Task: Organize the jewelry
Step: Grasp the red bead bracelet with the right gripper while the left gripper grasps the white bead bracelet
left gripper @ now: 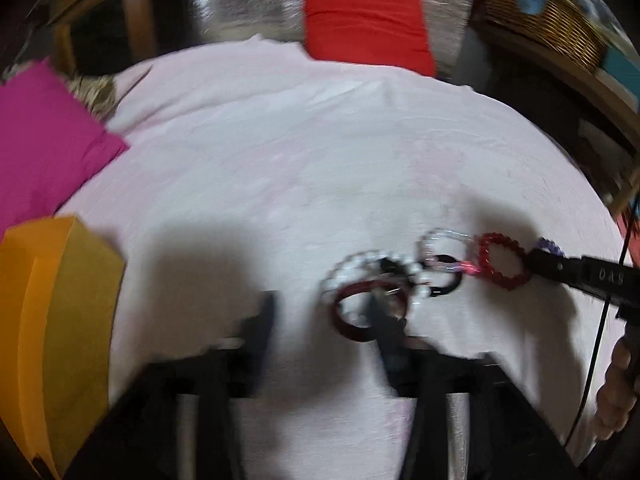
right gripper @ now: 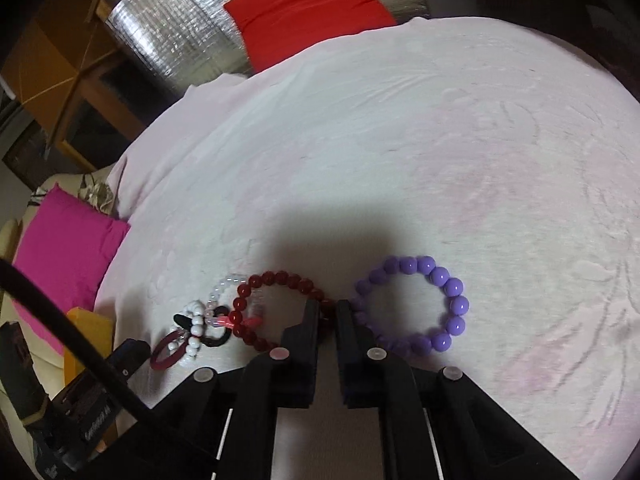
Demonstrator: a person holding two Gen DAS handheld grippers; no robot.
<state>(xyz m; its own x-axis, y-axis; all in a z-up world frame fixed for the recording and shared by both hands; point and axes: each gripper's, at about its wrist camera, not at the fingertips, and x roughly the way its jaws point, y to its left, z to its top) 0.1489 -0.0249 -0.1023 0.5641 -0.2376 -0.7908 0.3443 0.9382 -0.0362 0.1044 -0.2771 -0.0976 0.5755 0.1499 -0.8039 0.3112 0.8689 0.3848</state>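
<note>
A heap of bracelets lies on the pale pink cloth [right gripper: 440, 140]. My right gripper [right gripper: 328, 312] is shut on the dark red bead bracelet [right gripper: 256, 284], pinching the bracelet's right side. A purple bead bracelet [right gripper: 452, 288] lies just right of the fingers, touching the right one. To the left are a clear bead bracelet [right gripper: 224, 286], a white bead bracelet [right gripper: 196, 320], a black ring [right gripper: 218, 342] and a maroon bangle [right gripper: 164, 360]. In the blurred left wrist view my left gripper [left gripper: 324, 316] is open. Its right finger [left gripper: 384, 320] pokes inside the maroon bangle [left gripper: 348, 330], beside the white beads [left gripper: 344, 268].
An open yellow box [left gripper: 52, 320] stands at the left edge of the cloth. A magenta cushion [left gripper: 40, 140] lies behind it and a red cushion [left gripper: 364, 24] leans on silver foil at the back. A wicker basket [left gripper: 560, 20] sits on a shelf at the right.
</note>
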